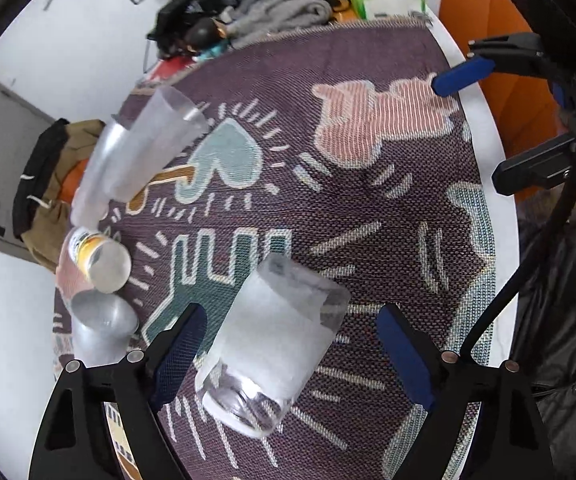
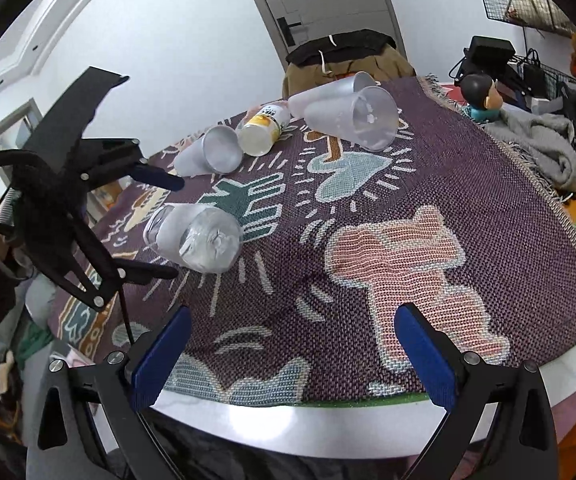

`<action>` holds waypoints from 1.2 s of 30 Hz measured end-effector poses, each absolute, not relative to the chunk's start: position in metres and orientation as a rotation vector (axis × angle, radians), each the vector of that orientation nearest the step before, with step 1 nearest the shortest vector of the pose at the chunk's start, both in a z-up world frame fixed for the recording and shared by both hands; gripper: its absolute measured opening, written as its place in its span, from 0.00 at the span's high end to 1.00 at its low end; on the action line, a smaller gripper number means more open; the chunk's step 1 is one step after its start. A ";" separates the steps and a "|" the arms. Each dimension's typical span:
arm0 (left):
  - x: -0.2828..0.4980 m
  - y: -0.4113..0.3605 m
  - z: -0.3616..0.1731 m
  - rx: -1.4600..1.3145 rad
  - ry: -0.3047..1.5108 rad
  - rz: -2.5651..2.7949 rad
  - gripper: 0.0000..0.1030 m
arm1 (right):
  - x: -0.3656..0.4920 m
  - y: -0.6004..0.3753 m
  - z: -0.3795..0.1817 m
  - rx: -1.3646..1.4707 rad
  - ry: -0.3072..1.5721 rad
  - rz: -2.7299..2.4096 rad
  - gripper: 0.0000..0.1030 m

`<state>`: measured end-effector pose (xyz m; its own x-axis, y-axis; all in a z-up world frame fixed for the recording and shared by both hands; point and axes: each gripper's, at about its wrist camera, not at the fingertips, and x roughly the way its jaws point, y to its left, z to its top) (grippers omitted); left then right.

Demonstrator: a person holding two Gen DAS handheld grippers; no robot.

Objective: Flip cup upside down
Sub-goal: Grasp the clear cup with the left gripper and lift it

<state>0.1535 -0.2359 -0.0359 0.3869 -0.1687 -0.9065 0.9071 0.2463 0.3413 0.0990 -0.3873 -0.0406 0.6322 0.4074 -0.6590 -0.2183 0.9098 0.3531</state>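
A frosted clear cup point(image 1: 276, 344) lies on its side on the patterned purple cloth point(image 1: 368, 220), rim toward me. My left gripper point(image 1: 292, 344) is open, its fingers on either side of the cup, apart from it. In the right wrist view the same cup point(image 2: 200, 238) lies between the left gripper's fingers point(image 2: 164, 226). My right gripper point(image 2: 292, 352) is open and empty above the table's near edge, well away from the cup. It also shows in the left wrist view point(image 1: 484, 120) at the upper right.
More cups lie on their sides at the cloth's far side: two large frosted ones point(image 2: 348, 116), a small one point(image 2: 212, 154) and a cup with a yellow label point(image 2: 264, 128). A figurine point(image 2: 480, 96), grey cloth point(image 2: 540, 140) and clutter are at the right. The white table edge point(image 2: 308, 420) is close.
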 end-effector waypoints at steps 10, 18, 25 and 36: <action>0.162 -0.261 -0.057 1.182 0.930 -0.891 0.24 | 0.102 -0.396 -0.050 0.310 0.817 0.347 0.01; 0.166 -0.264 -0.067 1.228 0.938 -0.885 0.27 | 0.104 -0.397 -0.055 0.314 0.831 0.341 0.01; 0.176 -0.256 -0.066 1.186 0.956 -0.872 0.27 | 0.103 -0.402 -0.053 0.323 0.824 0.330 0.01; 0.194 -0.251 -0.087 1.211 1.114 -0.853 0.22 | 0.108 -0.412 -0.058 0.364 0.847 0.295 0.01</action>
